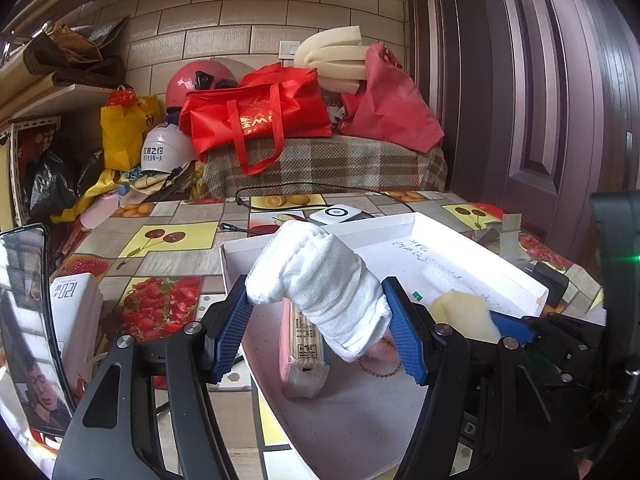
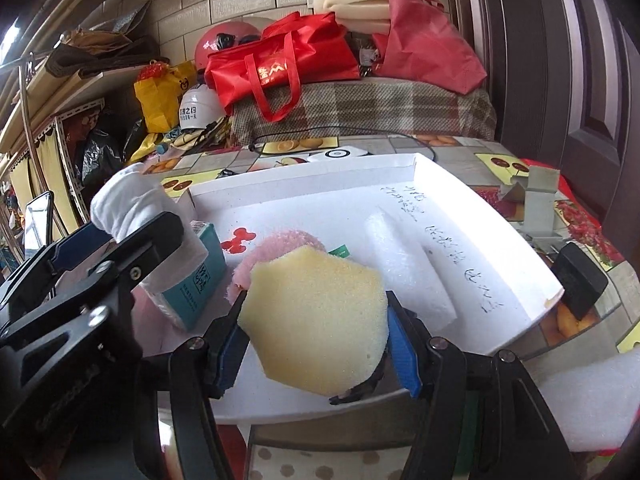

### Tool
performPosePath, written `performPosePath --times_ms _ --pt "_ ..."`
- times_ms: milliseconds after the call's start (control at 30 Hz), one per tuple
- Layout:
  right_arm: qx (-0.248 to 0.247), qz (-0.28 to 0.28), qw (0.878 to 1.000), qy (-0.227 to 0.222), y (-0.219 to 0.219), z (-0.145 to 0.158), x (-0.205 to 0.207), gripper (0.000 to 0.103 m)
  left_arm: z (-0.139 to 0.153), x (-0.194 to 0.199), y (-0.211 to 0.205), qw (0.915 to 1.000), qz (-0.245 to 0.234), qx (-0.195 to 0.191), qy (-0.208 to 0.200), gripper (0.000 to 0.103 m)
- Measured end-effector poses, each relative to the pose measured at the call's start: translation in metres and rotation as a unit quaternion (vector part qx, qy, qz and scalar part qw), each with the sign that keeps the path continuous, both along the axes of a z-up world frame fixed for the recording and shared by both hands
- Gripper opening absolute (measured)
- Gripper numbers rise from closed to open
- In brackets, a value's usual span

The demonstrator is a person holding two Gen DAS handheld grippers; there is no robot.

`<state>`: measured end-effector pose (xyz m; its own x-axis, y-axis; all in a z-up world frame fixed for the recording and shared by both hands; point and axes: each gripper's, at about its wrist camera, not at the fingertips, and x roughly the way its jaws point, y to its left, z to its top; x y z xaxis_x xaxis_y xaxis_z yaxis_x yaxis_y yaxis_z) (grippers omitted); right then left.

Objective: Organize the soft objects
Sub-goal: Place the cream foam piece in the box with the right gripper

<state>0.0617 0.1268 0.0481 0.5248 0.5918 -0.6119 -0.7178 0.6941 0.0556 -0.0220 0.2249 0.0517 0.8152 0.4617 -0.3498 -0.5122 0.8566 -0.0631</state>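
- Two soft things are up in the air: our left gripper (image 1: 320, 320) is clamped on the towel (image 1: 316, 280), our right gripper (image 2: 316, 344) on the sponge (image 2: 316, 320), both over the tray (image 2: 404, 168).
- We see the two grippers just beside each other; in our judgement they may knock together if both drop into the tray at once.
- Our towel roll sticks out well beyond the pads, so it may unroll or sag onto the box (image 2: 200, 280) below.
- Our sponge is pinched at its edges only; we think it could buckle and slip out.
- A pink puff (image 2: 280, 248) and foam piece (image 2: 408, 264) already lie in the tray, so a careless release may land on them.
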Motion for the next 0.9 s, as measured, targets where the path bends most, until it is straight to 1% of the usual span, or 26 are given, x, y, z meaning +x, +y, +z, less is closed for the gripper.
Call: performPosePath --times_ms 67,133,233,300,367,433,500,533,567,600,633,667,700,733,767,833,900 --pt "-0.008 -0.018 1.0 -0.011 0.005 0.0 0.008 0.063 0.0 0.0 0.003 1.0 0.0 -0.006 -0.001 0.066" --pt "-0.016 -0.051 0.998 -0.017 0.006 0.001 0.021 0.063 -0.001 0.003 0.008 0.9999 0.003 -0.015 0.0 0.066" --pt "-0.004 -0.108 0.994 -0.01 -0.002 0.002 0.043 0.063 -0.001 0.005 0.015 0.9997 0.011 -0.021 -0.002 0.066" --pt "0.009 -0.13 0.991 -0.001 -0.009 0.002 0.053 0.063 -0.001 0.008 0.018 0.9996 0.014 -0.023 -0.001 0.066" --pt "0.014 -0.129 0.992 0.001 -0.01 0.003 0.053 0.063 -0.001 0.012 0.019 0.9997 0.015 -0.021 0.0 0.066" --pt "0.015 -0.121 0.992 -0.01 -0.008 0.005 0.048 0.063 -0.001 0.017 0.018 0.9998 0.014 -0.013 0.004 0.066" --pt "0.014 -0.112 0.993 -0.021 -0.006 0.007 0.043 0.063 -0.001 0.022 0.017 0.9999 0.01 -0.007 0.011 0.069" --pt "0.014 -0.107 0.994 -0.025 -0.004 0.008 0.043 0.063 -0.001 0.025 0.017 0.9998 0.007 -0.006 0.017 0.072" --pt "0.013 -0.104 0.994 -0.027 -0.002 0.008 0.043 0.065 -0.002 0.026 0.017 0.9997 0.01 -0.006 0.022 0.077" --pt "0.012 -0.102 0.994 -0.029 -0.002 0.009 0.042 0.067 -0.002 0.025 0.017 0.9997 0.014 -0.006 0.021 0.079" --pt "0.01 -0.102 0.994 -0.032 0.0 0.009 0.042 0.077 -0.001 0.023 0.017 0.9997 0.017 -0.006 0.017 0.084" --pt "0.009 -0.103 0.994 -0.036 0.001 0.01 0.041 0.084 -0.001 0.022 0.017 0.9997 0.018 -0.005 0.013 0.092" --pt "0.009 -0.107 0.993 -0.042 0.0 0.01 0.04 0.088 0.0 0.02 0.017 0.9997 0.023 -0.003 0.009 0.095" --pt "0.01 -0.11 0.993 -0.044 0.0 0.011 0.04 0.088 0.0 0.018 0.017 0.9996 0.027 -0.005 0.006 0.101" --pt "0.01 -0.112 0.993 -0.043 -0.001 0.011 0.041 0.089 0.0 0.018 0.02 0.9996 0.028 -0.008 0.004 0.103" --pt "0.008 -0.118 0.992 -0.038 -0.002 0.01 0.044 0.103 0.0 0.017 0.022 0.9995 0.028 -0.011 0.002 0.103" --pt "0.01 -0.118 0.992 -0.038 -0.002 0.009 0.044 0.103 0.0 0.016 0.021 0.9996 0.028 -0.008 0.0 0.103"
